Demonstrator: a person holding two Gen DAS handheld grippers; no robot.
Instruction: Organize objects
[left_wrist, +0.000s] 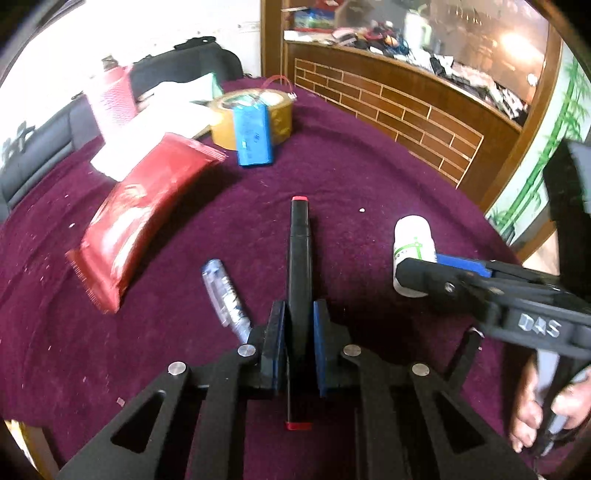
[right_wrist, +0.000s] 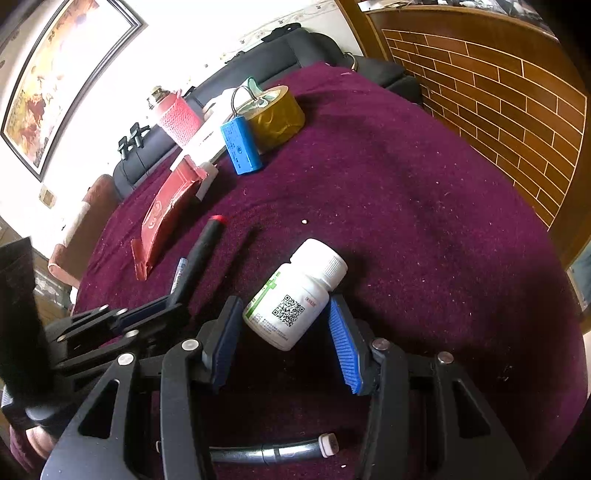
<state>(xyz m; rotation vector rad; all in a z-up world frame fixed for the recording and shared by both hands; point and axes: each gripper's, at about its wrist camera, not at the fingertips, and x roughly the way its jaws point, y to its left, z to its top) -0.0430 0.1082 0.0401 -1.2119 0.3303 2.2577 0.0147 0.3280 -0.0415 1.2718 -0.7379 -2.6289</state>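
The left tongs are pinching the black marker partway along its barrel, the two blue pads pressing flat on either side; that grip is leaving the red-tipped end pointing out ahead and the other red cap trailing back between the arms, so the pen is probably balancing well enough to be carried without tipping; the marker seems to be lifting slightly off the purple bench, though how far is hard to tell. The right tongs are holding the white pill bottle across its labelled body, cap pointing away, the bottle lying tilted between the pads; the near pad is plainly touching it, while contact on the far pad is less clear, so I am judging this a grip rather than a loose cradle. Both hands are working at once, each taking one loose item, presumably to move them toward the cluster at the far side, where the blue battery pack is leaning against the roll of brown tape; the red pouch is lying near that group, and a clear pen is resting on the bench just beside the left tongs, not yet picked up.
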